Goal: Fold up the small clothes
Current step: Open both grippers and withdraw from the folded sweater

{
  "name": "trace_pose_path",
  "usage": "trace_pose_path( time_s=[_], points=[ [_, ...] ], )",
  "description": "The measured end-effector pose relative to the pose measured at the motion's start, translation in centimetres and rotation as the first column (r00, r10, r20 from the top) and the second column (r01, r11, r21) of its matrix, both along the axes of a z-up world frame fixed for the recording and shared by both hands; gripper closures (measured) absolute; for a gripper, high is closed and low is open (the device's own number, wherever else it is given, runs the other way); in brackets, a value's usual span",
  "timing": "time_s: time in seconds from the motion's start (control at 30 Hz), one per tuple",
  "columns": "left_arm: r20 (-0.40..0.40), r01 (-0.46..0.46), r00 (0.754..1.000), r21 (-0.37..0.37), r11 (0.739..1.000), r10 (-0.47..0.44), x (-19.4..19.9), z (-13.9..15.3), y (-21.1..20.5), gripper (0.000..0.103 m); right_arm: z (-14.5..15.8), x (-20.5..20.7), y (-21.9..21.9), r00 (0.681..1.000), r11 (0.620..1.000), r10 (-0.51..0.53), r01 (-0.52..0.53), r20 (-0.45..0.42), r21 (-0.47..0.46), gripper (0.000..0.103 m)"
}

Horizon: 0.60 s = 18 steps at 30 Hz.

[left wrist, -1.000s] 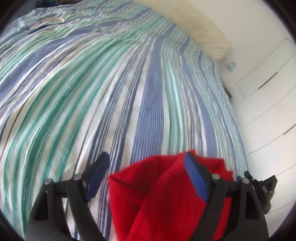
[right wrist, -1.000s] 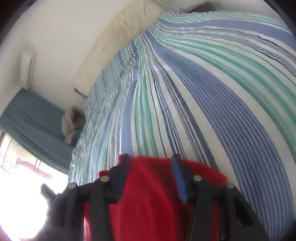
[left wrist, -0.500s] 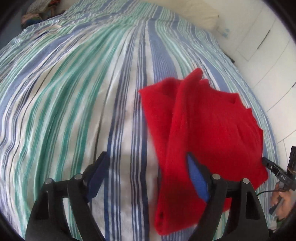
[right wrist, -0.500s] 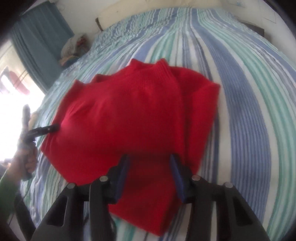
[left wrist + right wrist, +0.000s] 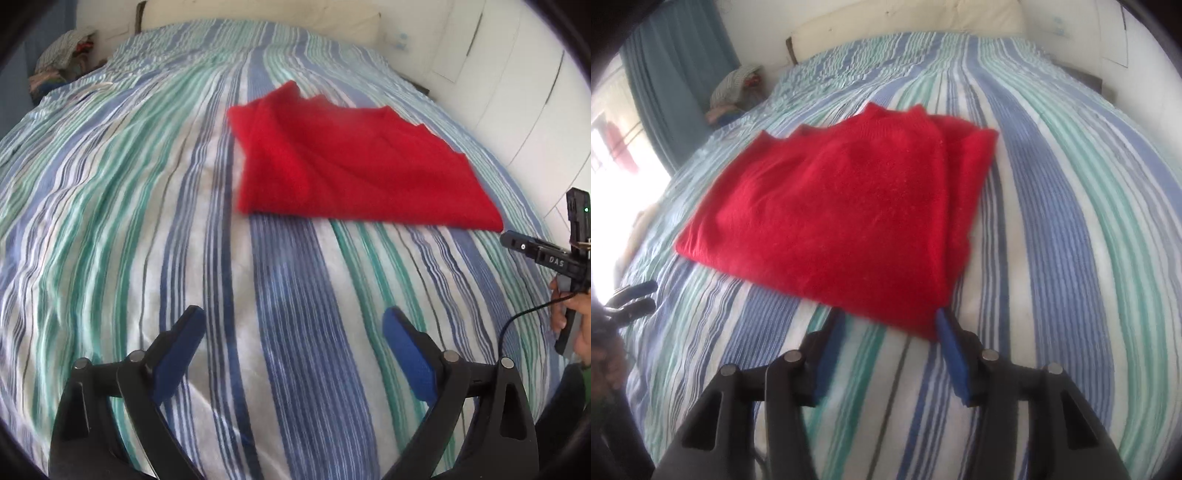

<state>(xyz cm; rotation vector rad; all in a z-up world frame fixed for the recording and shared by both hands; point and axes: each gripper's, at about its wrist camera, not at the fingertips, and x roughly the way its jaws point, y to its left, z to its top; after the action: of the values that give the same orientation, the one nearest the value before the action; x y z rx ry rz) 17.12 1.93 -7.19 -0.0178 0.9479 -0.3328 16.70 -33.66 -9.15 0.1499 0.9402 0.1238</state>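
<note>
**Red garment lies folded on the bed**

The left hand-held gripper [image 5: 291, 343] has just spread wide, empty. The right hand-held gripper [image 5: 886, 328] has just been opening, released at the near corner of the red garment [image 5: 846, 206], which rests folded on the striped bed [image 5: 122, 206].

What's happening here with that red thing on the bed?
A person with a gripper in each hand is folding a red garment on a striped bed. It lies folded flat. The left gripper is open and clear of it. The right gripper, its jaws just opening, sits at the near edge, not clamping it.
</note>
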Motion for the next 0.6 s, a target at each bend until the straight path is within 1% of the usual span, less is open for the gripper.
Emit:
trace_pose_path(
  time_s=[0.07,0.1,0.17,0.23,0.3,0.33,0.37,0.4,0.47,0.53,0.6],
  points=[
    [0.066,-0.015,0.998,0.035,0.999,0.013,-0.9,0.2,-0.2,0.006,1.2,-2.2,0.5,0.999,1.000,0.010,-0.010,0.033,-0.011,0.047],
    [0.093,-0.020,0.996,0.048,0.999,0.015,-1.1,0.1,-0.4,0.005,1.6,-3.4,0.9,0.998,1.000,0.018,-0.017,0.055,-0.019,0.039],
    [0.115,-0.032,0.993,0.062,0.998,0.025,-1.0,-0.4,-0.9,0.005,1.8,-5.4,1.7,0.995,0.998,0.016,-0.010,0.095,-0.062,0.029],
    [0.097,-0.040,0.995,0.062,0.997,0.034,-0.6,-1.3,-1.4,0.005,0.9,-6.8,2.0,0.993,0.995,0.002,0.011,0.118,-0.104,0.028],
    [0.074,-0.026,0.997,0.071,0.997,0.021,-0.7,-2.7,-2.0,0.005,-0.7,-7.3,1.5,0.994,0.992,-0.041,0.052,0.099,-0.111,0.028],
    [0.078,-0.024,0.997,0.101,0.995,0.016,-1.0,-3.4,-2.4,0.005,-1.6,-7.6,1.1,0.994,0.993,-0.065,0.072,0.085,-0.089,0.028],
    [0.095,-0.025,0.995,0.126,0.992,0.013,-1.3,-3.8,-2.8,0.004,-2.2,-7.9,0.7,0.992,0.994,-0.084,0.089,0.092,-0.057,0.027],
    [0.114,-0.028,0.993,0.145,0.989,0.011,-1.5,-4.0,-3.1,0.003,-2.5,-8.3,0.5,0.988,0.994,-0.096,0.101,0.119,-0.035,0.026],
    [0.130,-0.031,0.992,0.172,0.985,0.008,-1.6,-4.0,-3.6,0.002,-2.7,-8.4,0.5,0.986,0.994,-0.098,0.102,0.138,-0.029,0.024],
    [0.122,-0.027,0.993,0.172,0.985,0.006,-1.4,-4.2,-3.6,0.001,-3.0,-8.1,0.4,0.988,0.995,-0.093,0.097,0.126,-0.022,0.021],
    [0.110,-0.023,0.994,0.152,0.988,0.007,-1.2,-4.2,-3.3,0.001,-3.3,-7.8,0.3,0.989,0.996,-0.090,0.092,0.116,-0.013,0.019]
  ],
)
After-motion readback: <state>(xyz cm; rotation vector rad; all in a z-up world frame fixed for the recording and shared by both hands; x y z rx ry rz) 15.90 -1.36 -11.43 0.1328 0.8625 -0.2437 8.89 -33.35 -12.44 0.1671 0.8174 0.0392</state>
